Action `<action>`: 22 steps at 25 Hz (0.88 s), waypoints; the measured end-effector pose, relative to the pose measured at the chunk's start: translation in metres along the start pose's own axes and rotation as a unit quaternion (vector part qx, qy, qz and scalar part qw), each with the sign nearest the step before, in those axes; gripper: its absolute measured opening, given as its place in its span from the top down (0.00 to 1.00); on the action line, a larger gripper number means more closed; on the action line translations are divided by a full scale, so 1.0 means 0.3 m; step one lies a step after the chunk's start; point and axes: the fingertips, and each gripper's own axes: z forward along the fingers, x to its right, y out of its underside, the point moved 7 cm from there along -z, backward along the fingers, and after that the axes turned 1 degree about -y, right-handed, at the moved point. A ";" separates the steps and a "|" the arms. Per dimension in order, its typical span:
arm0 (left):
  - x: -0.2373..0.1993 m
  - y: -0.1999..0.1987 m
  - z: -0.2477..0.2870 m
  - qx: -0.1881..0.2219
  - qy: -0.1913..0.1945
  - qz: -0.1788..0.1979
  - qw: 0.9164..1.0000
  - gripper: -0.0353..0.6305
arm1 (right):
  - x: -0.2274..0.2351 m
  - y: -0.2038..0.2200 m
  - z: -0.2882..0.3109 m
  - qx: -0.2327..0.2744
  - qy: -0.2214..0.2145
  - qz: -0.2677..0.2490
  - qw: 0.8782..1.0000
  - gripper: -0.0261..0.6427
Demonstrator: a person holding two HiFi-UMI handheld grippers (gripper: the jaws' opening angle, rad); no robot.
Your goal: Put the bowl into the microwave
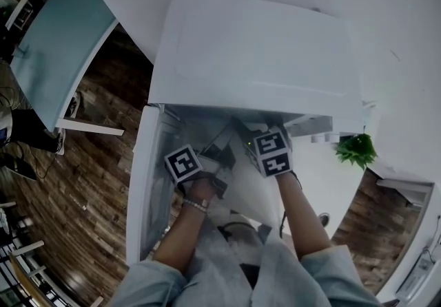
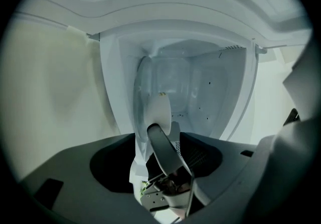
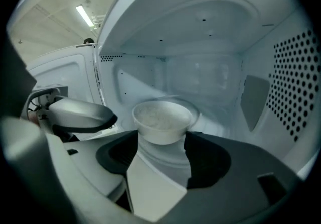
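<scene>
Frankly, the pale fill [image 3: 161, 113] is unclear in the bowl [image 3: 163, 126] my right claw [image 3: 161, 138] grips inside the microwave [image 3: 215, 67]. Left claw [image 2: 156, 155] gapes

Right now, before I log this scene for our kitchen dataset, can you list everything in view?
microwave: one, white, on the counter, facing the person
microwave door: one, white, swung open at the left
bowl: one, white, inside the microwave cavity
turntable: one, clear glass, under the bowl
counter: one, white, under and right of the microwave
plant: one, green, on the counter's right end
table: one, pale blue top, far left
floor: dark wood, left and lower right
left gripper: one, grey, beside the bowl's rim, reaching into the cavity
right gripper: one, grey, facing the bowl
forearms: two, bare
bracelet: one, left wrist
</scene>
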 end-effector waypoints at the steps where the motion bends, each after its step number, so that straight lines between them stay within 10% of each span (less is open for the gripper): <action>1: -0.001 0.006 -0.006 -0.001 -0.001 0.000 1.000 0.54 | 0.004 -0.001 0.007 -0.002 0.002 -0.001 1.000 0.51; 22: 0.034 0.061 -0.091 -0.020 0.012 0.079 0.997 0.56 | 0.005 -0.018 0.021 0.012 -0.008 0.022 1.000 0.51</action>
